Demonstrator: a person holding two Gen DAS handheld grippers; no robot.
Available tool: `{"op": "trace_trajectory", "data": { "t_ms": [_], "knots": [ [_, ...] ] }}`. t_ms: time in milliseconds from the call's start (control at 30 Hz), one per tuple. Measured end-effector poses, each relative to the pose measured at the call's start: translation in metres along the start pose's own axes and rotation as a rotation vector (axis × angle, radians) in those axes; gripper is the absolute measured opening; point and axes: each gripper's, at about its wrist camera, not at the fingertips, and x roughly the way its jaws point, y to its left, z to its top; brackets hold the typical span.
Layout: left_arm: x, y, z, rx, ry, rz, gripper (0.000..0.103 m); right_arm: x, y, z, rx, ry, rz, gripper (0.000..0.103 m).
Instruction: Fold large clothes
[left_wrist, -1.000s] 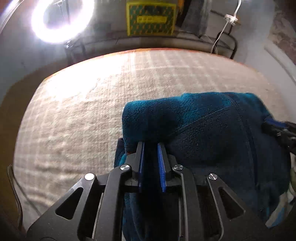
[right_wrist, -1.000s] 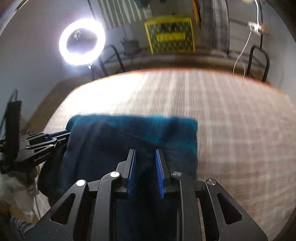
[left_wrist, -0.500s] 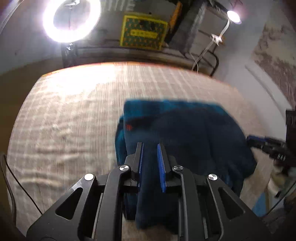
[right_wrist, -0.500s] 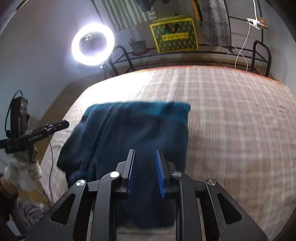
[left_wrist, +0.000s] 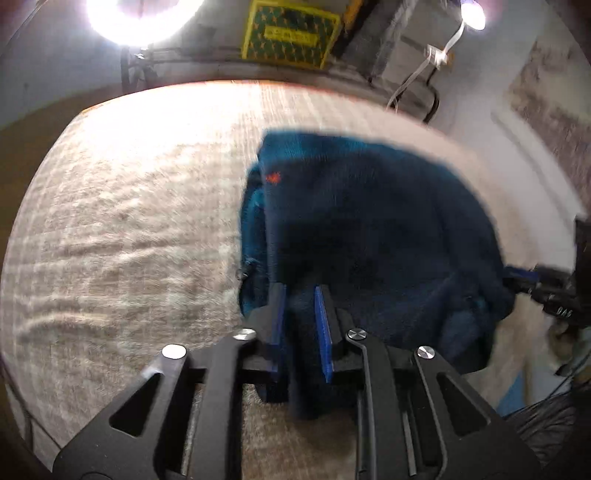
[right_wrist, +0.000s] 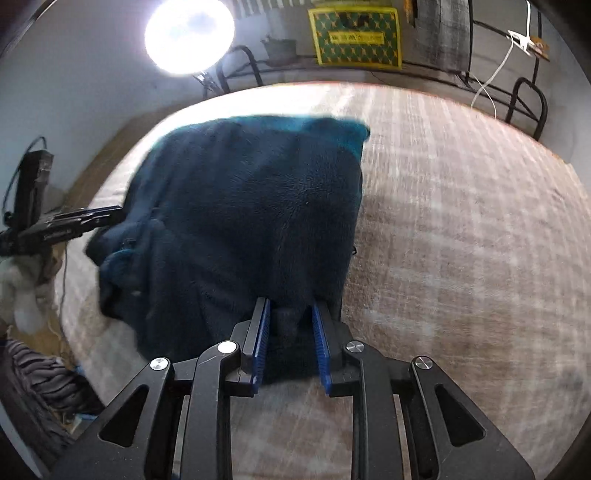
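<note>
I am loosening my left gripper (left_wrist: 300, 291) and right gripper (right_wrist: 290, 306), jaws opening around the near edge of the folded dark teal fleece garment (right_wrist: 240, 221) on the beige checked bedspread (right_wrist: 461, 240); only releasing seems left.

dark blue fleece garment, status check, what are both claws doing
Left claw and right claw opening, fabric between each. Dark blue fleece garment folded on checked beige bedcover. Nothing in the way.

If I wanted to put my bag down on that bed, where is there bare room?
Free: the checked beige bedcover beside the dark blue fleece garment, and the stretch toward the black metal rail. Crowded: the near edge, where left gripper and right gripper meet fleece.
</note>
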Motion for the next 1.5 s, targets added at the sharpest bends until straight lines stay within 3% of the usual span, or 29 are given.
{"op": "trace_trajectory", "data": {
  "t_ms": [33,67,133,233,400,767,1167,1267,1333,1500],
  "knots": [
    [-0.011,0.008,0.002,-0.03,-0.03,-0.013,0.033,-0.007,-0.004,-0.002,0.016,-0.026,0.025,0.034],
    [-0.017,0.015,0.004,-0.064,-0.048,-0.03,0.055,-0.013,-0.008,-0.003,0.03,-0.05,0.04,0.042],
    [-0.025,0.037,0.008,-0.183,-0.073,-0.092,0.076,-0.02,-0.02,-0.004,0.075,-0.109,0.05,0.075],
    [-0.016,0.058,0.011,-0.328,-0.04,-0.205,0.076,-0.01,-0.041,-0.001,0.167,-0.095,0.087,0.079],
    [0.021,0.07,0.008,-0.401,0.082,-0.286,0.077,0.01,-0.064,0.002,0.281,-0.063,0.164,0.079],
    [0.067,0.081,0.008,-0.466,0.157,-0.313,0.077,0.053,-0.09,0.001,0.404,0.011,0.282,0.079],
    [0.072,0.072,0.016,-0.421,0.135,-0.315,0.077,0.057,-0.095,-0.002,0.468,-0.01,0.401,0.081],
    [0.079,0.063,0.019,-0.423,0.153,-0.336,0.066,0.061,-0.09,0.001,0.466,-0.006,0.422,0.079],
    [0.081,0.055,0.022,-0.407,0.148,-0.316,0.065,0.067,-0.084,0.003,0.466,0.004,0.44,0.078],
    [0.082,0.043,0.028,-0.379,0.14,-0.294,0.05,0.072,-0.06,0.012,0.394,0.027,0.389,0.067]
  ]
}}
